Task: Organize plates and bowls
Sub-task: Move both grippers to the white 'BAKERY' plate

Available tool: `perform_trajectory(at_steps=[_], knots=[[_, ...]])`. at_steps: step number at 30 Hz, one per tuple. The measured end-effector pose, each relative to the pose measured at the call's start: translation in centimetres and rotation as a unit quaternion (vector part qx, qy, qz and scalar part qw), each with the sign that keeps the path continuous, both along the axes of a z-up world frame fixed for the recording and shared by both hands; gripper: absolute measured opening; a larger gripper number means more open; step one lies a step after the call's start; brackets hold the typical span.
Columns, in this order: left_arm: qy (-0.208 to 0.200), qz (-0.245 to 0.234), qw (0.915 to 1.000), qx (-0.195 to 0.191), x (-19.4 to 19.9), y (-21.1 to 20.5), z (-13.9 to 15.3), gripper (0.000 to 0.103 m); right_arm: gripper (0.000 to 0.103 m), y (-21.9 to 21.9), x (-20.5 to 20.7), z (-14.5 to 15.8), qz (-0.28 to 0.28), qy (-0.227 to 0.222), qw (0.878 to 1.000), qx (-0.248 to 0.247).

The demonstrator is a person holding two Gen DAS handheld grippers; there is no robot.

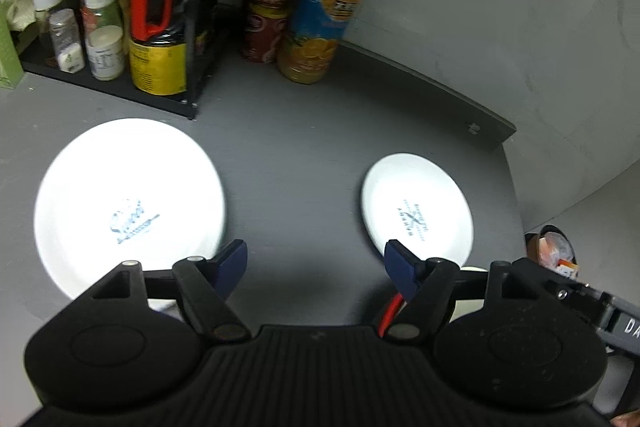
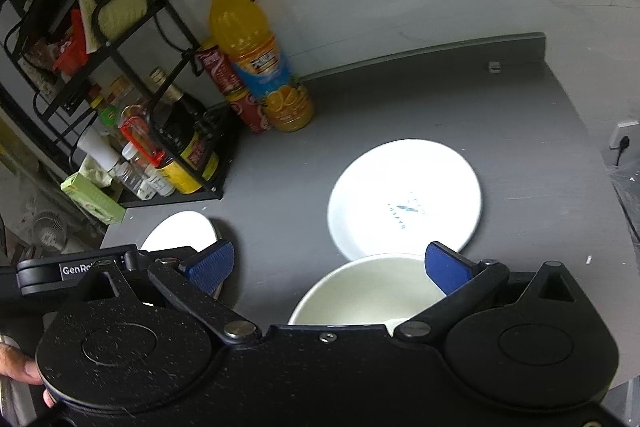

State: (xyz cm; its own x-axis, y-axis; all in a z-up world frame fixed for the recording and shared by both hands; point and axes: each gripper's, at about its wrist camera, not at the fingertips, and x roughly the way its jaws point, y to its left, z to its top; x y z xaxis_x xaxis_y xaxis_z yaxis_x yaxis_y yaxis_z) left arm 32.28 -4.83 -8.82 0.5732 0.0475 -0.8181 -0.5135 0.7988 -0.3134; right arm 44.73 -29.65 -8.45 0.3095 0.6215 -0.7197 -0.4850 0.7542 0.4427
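Tongs wide apart on both sides, nothing pinched: left tongs (image 1: 316, 265) hover over bare tabletop (image 1: 296, 163) w/ a plate off each tip, right tongs (image 2: 328, 265) hang above a white bowl (image 2: 368, 291) that sits directly below and betw. the blue pads (image 2: 446, 269). Large plate (image 1: 130, 205) lies flat just beyond the left tongs' left tip; small plate (image 1: 418, 209) lies flat just beyond their right tip, well apart from the large one. Right-wrist view shows the small plate just ahead of the right tongs, its near rim touching or tucked under the bowl's far rim; cannot tell which. A second white dish, prob. the large plate, peeks out by the right tongs' left pad. Farther ahead of both tongs, at the wall: orange juice bottle (image 2: 256, 59), red cans (image 1: 272, 11) beside it, then a black wire rack (image 2: 120, 75) of sauces and spice jars off to the left. A hand (image 2: 18, 367) grips the right tool at frame's lower left.

Step in hand, by the look of it: approach, no dish lifted yet, nothing stacked. Next move prob. calls for lowering one pair of tongs to a rim, one pad over and one under, then closing firmly. Glazed rims look slick, so a shallow bite could slip.
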Motion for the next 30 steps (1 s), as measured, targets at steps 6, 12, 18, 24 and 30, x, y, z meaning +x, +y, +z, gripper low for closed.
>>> perform_trajectory(at_steps=[6,12,18,24,30], knots=[[0.006,-0.019,0.9998,0.000,1.7,-1.0,0.1,0.074,0.103,-1.6,0.9,-0.1,-0.022,0.001,1.000,0.001],[0.010,-0.033,0.9994,-0.005,3.4,-1.1,0.0,0.074,0.103,-2.7,2.3,-0.6,-0.047,0.014,0.999,0.008],[0.015,-0.051,0.9985,-0.012,6.0,-1.0,-1.1,0.074,0.103,-2.8,3.9,-1.0,-0.061,0.005,0.998,-0.005],[0.018,-0.063,0.9974,-0.030,9.3,-0.7,-2.3,0.074,0.102,-2.9,6.3,-1.9,-0.074,0.010,0.997,-0.022],[0.025,-0.065,0.9967,-0.042,12.4,-0.2,-3.9,0.073,0.091,-2.5,9.1,-3.7,-0.081,0.041,0.995,-0.033]])
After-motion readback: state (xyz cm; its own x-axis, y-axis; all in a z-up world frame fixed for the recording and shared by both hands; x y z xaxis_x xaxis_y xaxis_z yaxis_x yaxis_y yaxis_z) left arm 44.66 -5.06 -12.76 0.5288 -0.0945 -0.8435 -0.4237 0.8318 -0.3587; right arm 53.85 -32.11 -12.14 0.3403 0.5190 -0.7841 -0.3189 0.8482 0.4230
